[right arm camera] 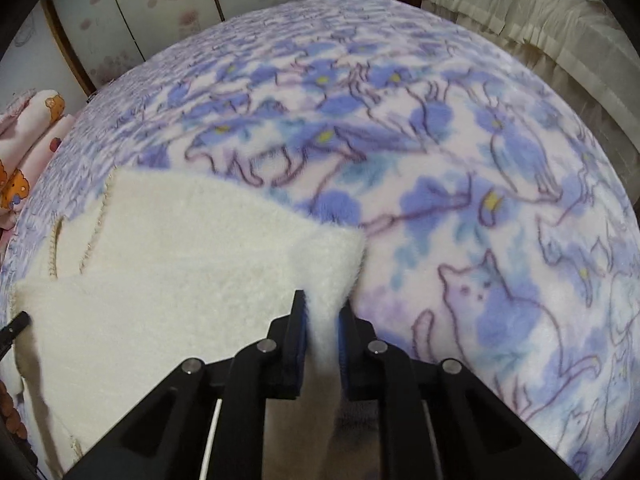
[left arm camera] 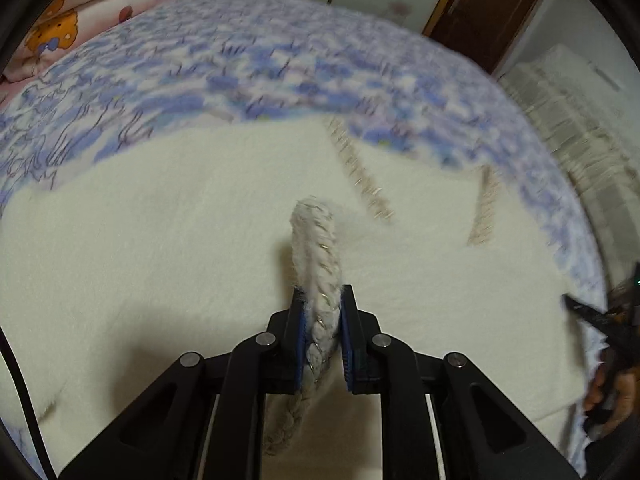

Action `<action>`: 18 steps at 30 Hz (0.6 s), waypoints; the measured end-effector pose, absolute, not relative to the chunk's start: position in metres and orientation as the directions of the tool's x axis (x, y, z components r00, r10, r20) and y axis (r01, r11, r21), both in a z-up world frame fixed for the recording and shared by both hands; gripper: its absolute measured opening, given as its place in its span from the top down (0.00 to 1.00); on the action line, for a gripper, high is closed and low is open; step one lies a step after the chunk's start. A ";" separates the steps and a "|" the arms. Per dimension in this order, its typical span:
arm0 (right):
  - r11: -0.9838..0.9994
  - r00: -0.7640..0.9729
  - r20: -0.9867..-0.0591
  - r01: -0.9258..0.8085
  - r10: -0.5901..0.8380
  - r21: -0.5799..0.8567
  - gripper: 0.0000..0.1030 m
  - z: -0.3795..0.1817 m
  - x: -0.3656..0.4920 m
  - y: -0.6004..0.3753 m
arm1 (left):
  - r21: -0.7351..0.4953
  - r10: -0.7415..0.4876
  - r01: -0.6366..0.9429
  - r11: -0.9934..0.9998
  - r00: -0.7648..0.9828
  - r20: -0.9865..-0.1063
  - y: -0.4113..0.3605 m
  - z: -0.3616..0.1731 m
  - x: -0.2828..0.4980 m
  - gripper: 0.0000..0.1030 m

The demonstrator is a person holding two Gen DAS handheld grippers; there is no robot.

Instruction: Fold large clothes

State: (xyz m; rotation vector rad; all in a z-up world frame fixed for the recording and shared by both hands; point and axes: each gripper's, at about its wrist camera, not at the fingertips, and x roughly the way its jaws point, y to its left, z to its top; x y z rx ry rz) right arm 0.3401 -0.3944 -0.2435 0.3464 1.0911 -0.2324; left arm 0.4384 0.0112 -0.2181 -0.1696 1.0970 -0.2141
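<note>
- Left tongs (left arm camera: pixel 322 320) clamped narrow on the braided trim edge (left arm camera: pixel 316 252) of the cream garment (left arm camera: pixel 160 260); the trim stands up in a hump between the blue pads, pads pressing on it.
- Right tongs (right arm camera: pixel 322 320) closed narrow on a fluffy corner (right arm camera: pixel 336 272) of the same garment, pile bulging out between the pads; grip looks shallow, close to the edge.
- Step, as I read it: both edges pinched, garment lying spread on the bed, a fold about to be carried over.
- Next move probably calls for lifting both held points together, keeping the cloth taut between them, then laying it across evenly; the shallow right grip could slip if pulled hard.
- Garment: thick, white-cream, fuzzy plush, soft and limp; rope-like twisted trim with a metallic fleck, and two short trim strips (left arm camera: pixel 360 168) lie further out on it.
- From the left view, the other handle and the hand (left arm camera: pixel 612 392) holding it show at the right margin.
- Beneath: fleece blanket (right arm camera: pixel 460 208), lilac-blue cat print, matte and soft, covering the bed.
- Further off: cartoon-print bedding (left arm camera: pixel 60 28) folded at the head, pleated cream cover (right arm camera: pixel 532 16), brown door (left arm camera: pixel 488 12), floral panels (right arm camera: pixel 160 4).
</note>
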 end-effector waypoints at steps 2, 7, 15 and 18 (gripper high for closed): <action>0.908 0.461 -0.887 0.354 0.041 0.226 0.78 -0.230 0.329 -0.402 | -0.283 -0.290 0.083 0.955 0.439 -0.850 0.019 -0.217 0.437 0.82; 0.951 0.529 -0.844 0.211 0.085 0.228 0.53 -0.191 0.270 -0.391 | -0.376 -0.368 0.060 0.925 0.397 -0.841 0.041 -0.212 0.425 0.59; 1.000 0.487 -0.873 -0.004 0.013 0.013 0.52 -0.210 0.193 -0.341 | -0.346 -0.356 0.096 0.933 0.384 -0.852 0.040 -0.216 0.407 0.59; 1.000 0.483 -0.875 -0.001 0.006 0.007 0.52 -0.224 0.202 -0.335 | -0.347 -0.352 0.085 0.934 0.378 -0.856 0.037 -0.218 0.408 0.59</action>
